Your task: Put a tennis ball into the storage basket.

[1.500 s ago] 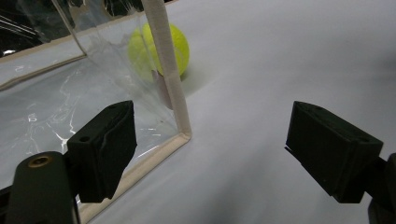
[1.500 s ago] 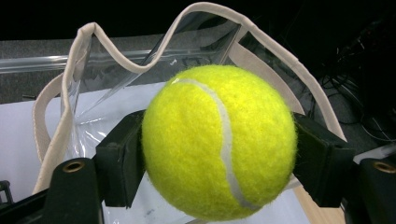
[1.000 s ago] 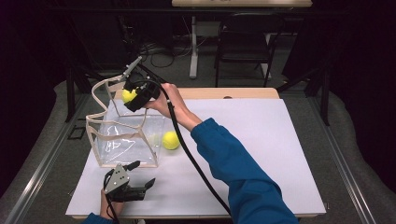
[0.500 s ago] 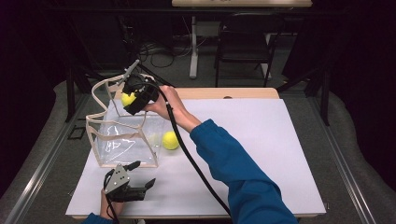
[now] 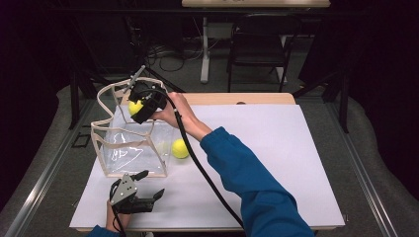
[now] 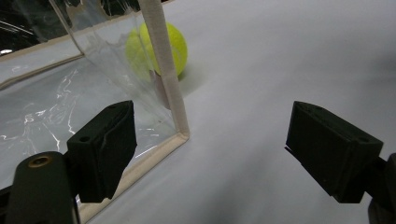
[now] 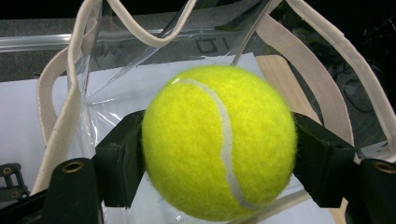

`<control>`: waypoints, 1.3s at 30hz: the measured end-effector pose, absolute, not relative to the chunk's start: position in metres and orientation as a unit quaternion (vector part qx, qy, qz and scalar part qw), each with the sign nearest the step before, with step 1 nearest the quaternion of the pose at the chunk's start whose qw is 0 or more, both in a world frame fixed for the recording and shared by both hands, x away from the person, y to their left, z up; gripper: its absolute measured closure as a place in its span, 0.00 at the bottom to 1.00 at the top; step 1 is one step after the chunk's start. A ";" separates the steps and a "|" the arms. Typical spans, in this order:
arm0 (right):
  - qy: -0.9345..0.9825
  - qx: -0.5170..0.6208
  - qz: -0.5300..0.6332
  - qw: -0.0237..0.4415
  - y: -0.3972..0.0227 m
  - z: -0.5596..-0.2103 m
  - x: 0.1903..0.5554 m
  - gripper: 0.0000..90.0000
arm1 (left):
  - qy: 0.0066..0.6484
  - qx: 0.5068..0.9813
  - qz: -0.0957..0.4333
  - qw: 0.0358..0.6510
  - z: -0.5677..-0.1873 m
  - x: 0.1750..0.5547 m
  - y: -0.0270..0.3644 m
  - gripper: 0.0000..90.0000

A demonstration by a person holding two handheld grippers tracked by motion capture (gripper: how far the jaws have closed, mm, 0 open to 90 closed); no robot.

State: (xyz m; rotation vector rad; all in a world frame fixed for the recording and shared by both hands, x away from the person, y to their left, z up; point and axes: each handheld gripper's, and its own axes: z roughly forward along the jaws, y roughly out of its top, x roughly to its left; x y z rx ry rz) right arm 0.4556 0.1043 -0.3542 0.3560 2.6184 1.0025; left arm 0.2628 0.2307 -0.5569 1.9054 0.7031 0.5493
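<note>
High view: the right gripper (image 5: 140,106) is holding a tennis ball (image 5: 135,107) above the open top of the clear tote bag (image 5: 129,148), at the bag's far side. The bag is standing upright on the white table (image 5: 276,163), mouth up, its webbing handles (image 5: 106,96) looping over the opening. So the drop target is lying directly below the ball. A second ball (image 5: 180,148) is resting on the table just beside the bag's right wall, outside it. The left gripper (image 5: 148,200) is sitting low on the table near the bag's front corner, well apart from the carried ball; the right hand is clearly the nearer one.

Left gripper view: jaws are standing spread, nothing between them. They are framing the bag's front corner seam (image 6: 166,70), and the second ball (image 6: 159,46) is lying beyond that seam.

Right gripper view: the two jaws are pinching the tennis ball (image 7: 219,142) at its sides, pads pressed into the felt. Being round, the ball has no long axis; its white seam is running top to bottom. Behind it, the bag's rim and handles (image 7: 60,116) are hanging open. Judgement: a straight lowering and release should suffice, provided the handles are kept out of the way.
</note>
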 end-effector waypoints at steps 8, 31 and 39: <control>0.917 0.125 0.347 0.153 0.106 -0.356 0.456 0.29 | 0.291 0.787 0.228 0.495 -0.557 0.263 0.231 0.18; 0.924 0.140 0.326 0.139 0.113 -0.364 0.459 0.28 | 0.289 0.787 0.228 0.495 -0.557 0.263 0.230 0.18; 0.909 0.152 0.363 0.135 0.104 -0.356 0.459 0.15 | 0.292 0.786 0.229 0.495 -0.556 0.263 0.231 0.18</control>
